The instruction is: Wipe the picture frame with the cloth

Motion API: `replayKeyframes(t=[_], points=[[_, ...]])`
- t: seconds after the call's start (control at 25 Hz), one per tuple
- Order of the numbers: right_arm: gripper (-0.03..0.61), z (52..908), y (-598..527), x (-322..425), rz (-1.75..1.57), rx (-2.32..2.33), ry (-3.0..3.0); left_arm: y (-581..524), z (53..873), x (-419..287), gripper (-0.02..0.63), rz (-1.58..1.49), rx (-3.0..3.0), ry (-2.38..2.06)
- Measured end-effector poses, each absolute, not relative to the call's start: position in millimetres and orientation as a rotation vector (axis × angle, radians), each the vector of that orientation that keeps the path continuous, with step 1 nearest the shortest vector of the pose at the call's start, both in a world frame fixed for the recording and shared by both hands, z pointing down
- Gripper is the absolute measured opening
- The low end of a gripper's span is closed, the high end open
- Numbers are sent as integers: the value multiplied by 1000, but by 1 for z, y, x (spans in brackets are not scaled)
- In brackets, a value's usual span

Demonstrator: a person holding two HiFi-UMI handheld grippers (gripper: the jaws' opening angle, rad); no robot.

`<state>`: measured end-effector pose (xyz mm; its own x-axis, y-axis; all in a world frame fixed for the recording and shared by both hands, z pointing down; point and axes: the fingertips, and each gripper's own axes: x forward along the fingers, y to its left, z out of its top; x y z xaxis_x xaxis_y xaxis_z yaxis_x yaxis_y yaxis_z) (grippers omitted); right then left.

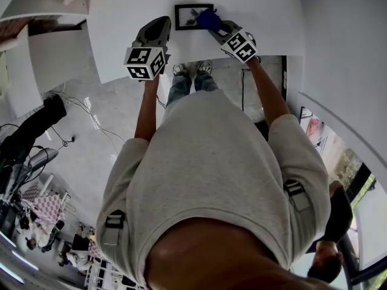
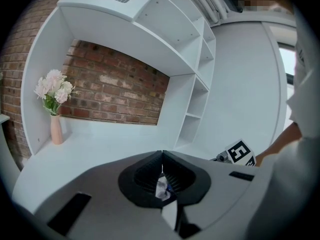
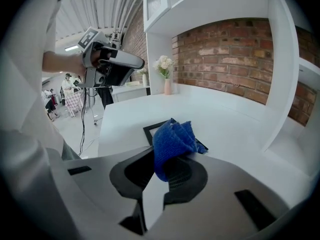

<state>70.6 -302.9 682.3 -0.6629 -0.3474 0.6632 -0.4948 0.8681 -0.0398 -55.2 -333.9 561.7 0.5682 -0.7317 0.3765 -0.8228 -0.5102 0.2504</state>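
A black picture frame (image 1: 190,16) lies flat on the white counter (image 1: 266,23). A blue cloth (image 1: 208,18) rests on the frame's right end, with my right gripper (image 1: 213,23) shut on it. In the right gripper view the cloth (image 3: 172,140) bunches out of the jaws and covers much of the frame (image 3: 151,129). My left gripper (image 1: 162,23) hovers just left of the frame. Its jaws meet at the tips in the left gripper view (image 2: 161,157) with nothing held. It also shows raised at the left of the right gripper view (image 3: 117,63).
A pink vase of pale flowers (image 2: 56,126) stands at the counter's far left by the brick wall (image 2: 115,91). White shelves (image 2: 197,109) rise at the right. The counter's front edge (image 1: 181,65) runs close to my feet. Cables (image 1: 84,110) lie on the floor.
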Motion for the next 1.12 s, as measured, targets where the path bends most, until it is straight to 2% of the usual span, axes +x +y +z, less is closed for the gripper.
replayKeyframes(t=[0.56, 1.12], points=[[55, 668, -258, 64, 296, 543, -2371, -324, 555, -54, 15, 275, 2425, -1241], [55, 616, -352, 51, 110, 590, -2398, -327, 555, -82, 15, 238, 2374, -1301]])
